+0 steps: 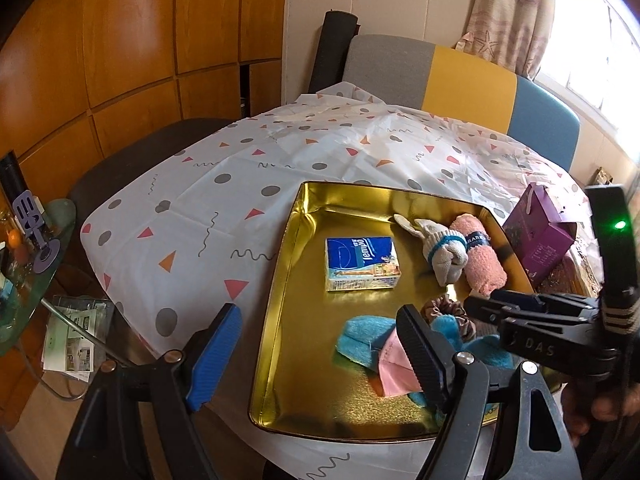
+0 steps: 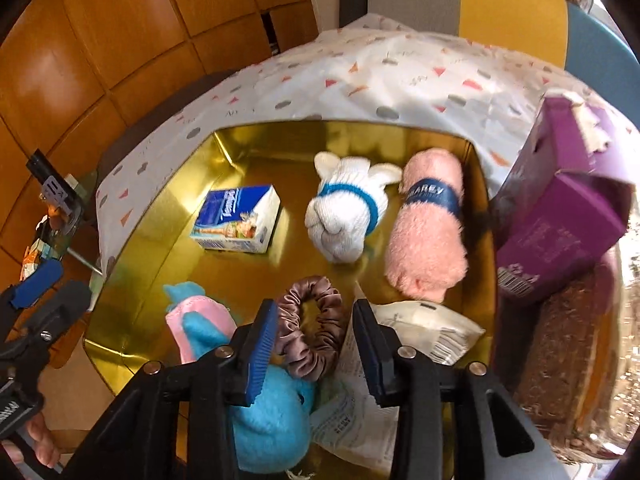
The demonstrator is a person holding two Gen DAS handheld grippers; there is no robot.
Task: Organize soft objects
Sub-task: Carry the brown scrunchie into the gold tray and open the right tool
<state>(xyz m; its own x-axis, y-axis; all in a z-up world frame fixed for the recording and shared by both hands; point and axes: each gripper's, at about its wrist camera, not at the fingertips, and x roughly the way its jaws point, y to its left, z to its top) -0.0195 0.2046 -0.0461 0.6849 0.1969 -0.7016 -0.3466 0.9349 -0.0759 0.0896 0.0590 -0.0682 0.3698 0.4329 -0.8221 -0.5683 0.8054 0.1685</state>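
While partly open, hand-held gripper (image 2: 316, 346) astride scrunchie (image 2: 312, 330)

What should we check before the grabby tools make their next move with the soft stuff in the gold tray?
1. Right tool let go of the brown scrunchie: ok, its pads stand apart and the scrunchie lies in the gold tray.
2. Left tool empty and open: ok, nothing between its pads.
3. Soft things inside the tray: ok for the pink rolled towel, white sock bunny, blue plush and scrunchie.
4. Tissue pack out of the way: ok, it lies apart from the others.
5. Purple box clear of the tray: cannot tell, it stands close by the rim.
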